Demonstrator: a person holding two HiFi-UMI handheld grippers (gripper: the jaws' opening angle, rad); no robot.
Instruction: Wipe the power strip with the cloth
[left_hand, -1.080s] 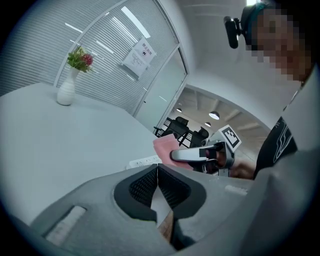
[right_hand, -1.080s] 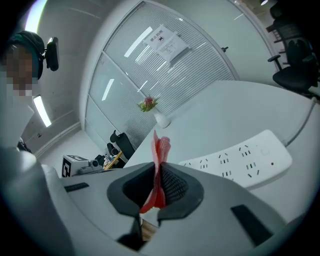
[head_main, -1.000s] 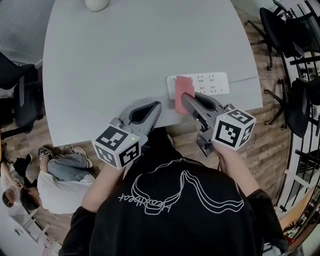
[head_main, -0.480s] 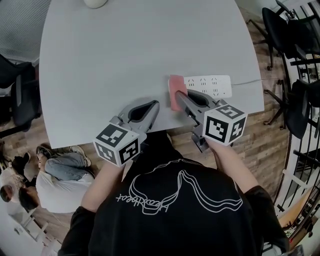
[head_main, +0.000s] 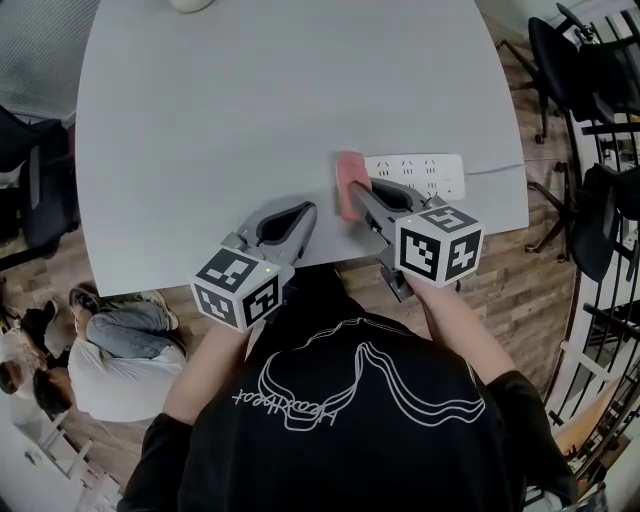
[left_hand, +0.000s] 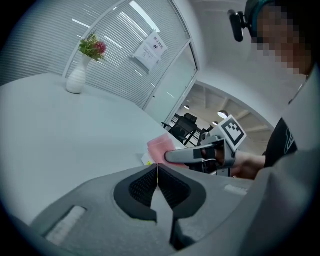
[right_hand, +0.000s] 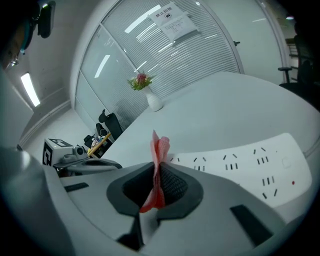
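Pink folded cloth (right_hand: 159, 152) stands pinched between the closed jaws of the right gripper (head_main: 352, 191), at the left end of the white rectangular power strip (head_main: 425, 173) on the grey table (head_main: 250, 100); left gripper (head_main: 303, 209) jaws meet, holding nothing.

I am in an office meeting room. I stand at the near edge of a big pale grey table (head_main: 250, 120) with rounded corners. Black office chairs (head_main: 560, 50) stand off its far right corner, and another stands by its left edge. Past the far edge runs a curved glass wall (right_hand: 200, 50) hung with horizontal blinds, and a printed notice (right_hand: 172, 22) is stuck to it. A white vase (left_hand: 76, 80) of flowers stands at the table's far edge. The floor (head_main: 510, 290) is wood plank. To the left of the blinds is plain glass, and through it I see a strip light (right_hand: 30, 90), more dark chairs and a cluttered desk (right_hand: 102, 141).
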